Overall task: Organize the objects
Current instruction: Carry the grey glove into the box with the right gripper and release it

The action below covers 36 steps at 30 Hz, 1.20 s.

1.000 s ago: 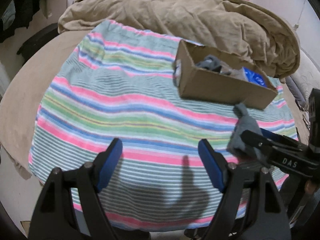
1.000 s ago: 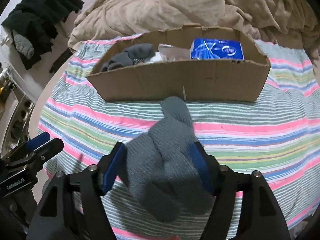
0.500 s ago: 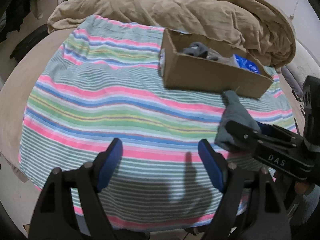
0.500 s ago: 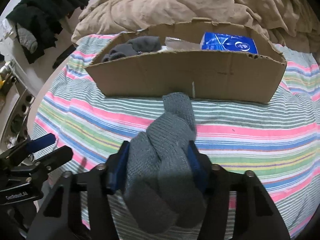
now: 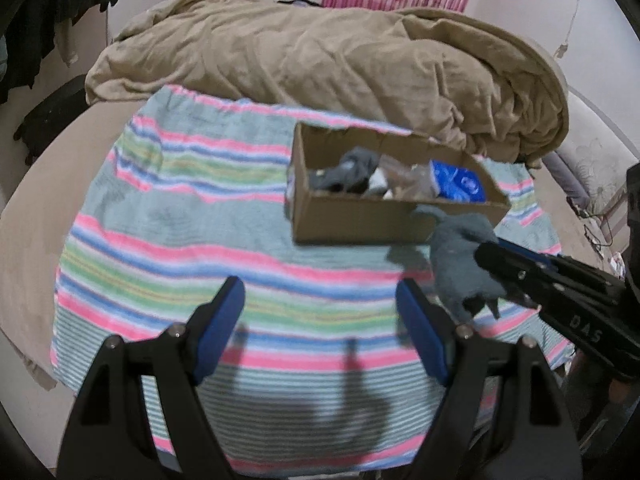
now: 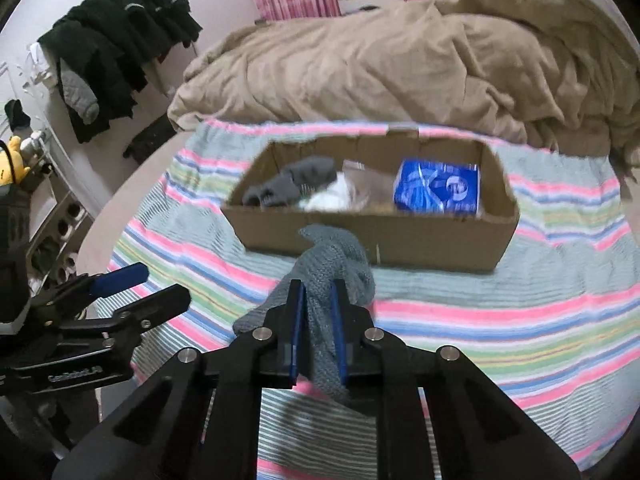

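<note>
Sock (image 6: 332, 264), grey and knitted, is pinched between the blue pads of the right hand-held gripper (image 6: 318, 316), whose jaws are drawn narrow on its middle; its toe end sticks up ahead of the fingertips and its other end droops below them. It hangs above the striped blanket (image 6: 500, 320), just short of the near wall of the cardboard box (image 6: 420, 244), which lies straight ahead of this gripper. From the left wrist view the sock (image 5: 460, 256) shows to the right, with the right hand-held gripper (image 5: 516, 272) reaching in from that side.

One box (image 5: 352, 220) is in sight, open on top. Inside it lie a darker grey sock bundle (image 6: 292, 186), something white, a clear plastic bag and one blue packet (image 6: 438, 192); the middle of the box is too blurred to count more. Open striped blanket stretches to the left of the box and before its near wall. Beyond its far wall, a rumpled tan duvet (image 5: 340, 60) crowds close.

The left hand-held gripper (image 5: 320, 320) is held level over the blanket's near part, jaws wide apart and holding nothing, pointing toward the box from its left front. In the right wrist view it (image 6: 136, 288) sits low at the left.
</note>
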Each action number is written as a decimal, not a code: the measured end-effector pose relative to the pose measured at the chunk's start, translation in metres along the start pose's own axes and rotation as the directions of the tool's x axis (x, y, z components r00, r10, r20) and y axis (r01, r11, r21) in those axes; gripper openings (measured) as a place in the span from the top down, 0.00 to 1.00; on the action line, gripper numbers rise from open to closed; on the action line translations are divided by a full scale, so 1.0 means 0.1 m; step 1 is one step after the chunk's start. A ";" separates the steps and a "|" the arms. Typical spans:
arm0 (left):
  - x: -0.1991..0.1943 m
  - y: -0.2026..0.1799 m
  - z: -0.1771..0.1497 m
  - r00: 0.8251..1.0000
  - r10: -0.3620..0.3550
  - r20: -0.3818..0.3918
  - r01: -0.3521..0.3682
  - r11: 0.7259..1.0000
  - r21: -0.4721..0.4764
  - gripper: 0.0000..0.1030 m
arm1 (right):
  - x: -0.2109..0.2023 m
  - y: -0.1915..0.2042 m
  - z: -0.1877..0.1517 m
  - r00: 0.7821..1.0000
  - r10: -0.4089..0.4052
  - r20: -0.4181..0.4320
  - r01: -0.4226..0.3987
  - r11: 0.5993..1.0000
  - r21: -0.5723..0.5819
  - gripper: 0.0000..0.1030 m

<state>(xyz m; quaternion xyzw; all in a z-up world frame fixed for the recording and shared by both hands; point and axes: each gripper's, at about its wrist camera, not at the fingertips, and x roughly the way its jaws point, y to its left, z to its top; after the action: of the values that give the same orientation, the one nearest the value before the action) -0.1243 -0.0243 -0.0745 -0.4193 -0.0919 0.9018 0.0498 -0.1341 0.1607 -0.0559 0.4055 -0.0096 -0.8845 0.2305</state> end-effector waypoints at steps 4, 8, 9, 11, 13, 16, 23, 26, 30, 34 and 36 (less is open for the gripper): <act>-0.05 -0.05 0.13 0.999 -0.011 0.030 0.011 1.000 0.006 0.23 | -0.13 0.03 0.17 0.999 0.006 0.045 -0.005 1.000 -0.017 0.87; -0.08 -0.09 0.27 0.998 -0.018 0.056 0.017 1.000 0.013 0.23 | -0.22 0.02 0.39 0.996 0.000 0.090 0.003 0.999 -0.035 0.87; -0.08 -0.10 0.31 0.998 -0.019 0.062 0.019 1.000 0.014 0.23 | -0.23 0.01 0.46 0.995 -0.003 0.102 0.008 0.999 -0.041 0.87; -0.08 -0.12 0.40 0.997 -0.024 0.075 0.022 1.000 0.016 0.23 | -0.21 -0.02 0.58 0.993 -0.010 0.117 0.015 0.999 -0.046 0.87; -0.05 -0.13 0.48 0.996 -0.022 0.087 0.020 1.000 0.022 0.23 | -0.15 -0.06 0.68 0.992 -0.016 0.123 0.023 0.999 -0.050 0.87; 0.05 -0.12 0.58 0.996 -0.019 0.088 0.017 0.999 0.027 0.23 | -0.01 -0.14 0.77 0.994 -0.011 0.108 0.016 0.999 -0.045 0.87; 0.42 -0.04 0.69 0.999 -0.010 0.038 0.009 1.000 0.012 0.23 | 0.54 -0.25 0.81 0.999 0.010 0.035 -0.009 1.000 -0.020 0.87; 0.57 0.01 0.69 1.000 -0.005 0.017 0.005 1.000 0.002 0.23 | 0.72 -0.23 0.78 1.000 0.001 0.025 0.000 0.999 -0.037 0.87; 0.71 0.08 0.66 1.000 -0.023 -0.013 0.023 1.000 -0.019 0.23 | 0.93 -0.22 0.74 1.000 -0.012 0.003 0.012 0.998 -0.056 0.86; 0.73 0.12 0.63 1.000 -0.020 -0.020 0.020 0.999 -0.025 0.23 | 1.01 -0.23 0.71 1.000 -0.023 0.008 0.023 0.998 -0.056 0.82; 0.71 0.12 0.62 1.000 -0.017 -0.020 0.017 1.000 -0.024 0.23 | 0.99 -0.25 0.71 1.000 -0.018 0.011 0.018 0.999 -0.039 0.79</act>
<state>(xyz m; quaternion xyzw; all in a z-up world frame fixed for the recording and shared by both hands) -0.2175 -0.0321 -0.0911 -0.4282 -0.1057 0.8959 0.0534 -0.2517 0.1297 -0.0841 0.3964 0.0101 -0.8886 0.2303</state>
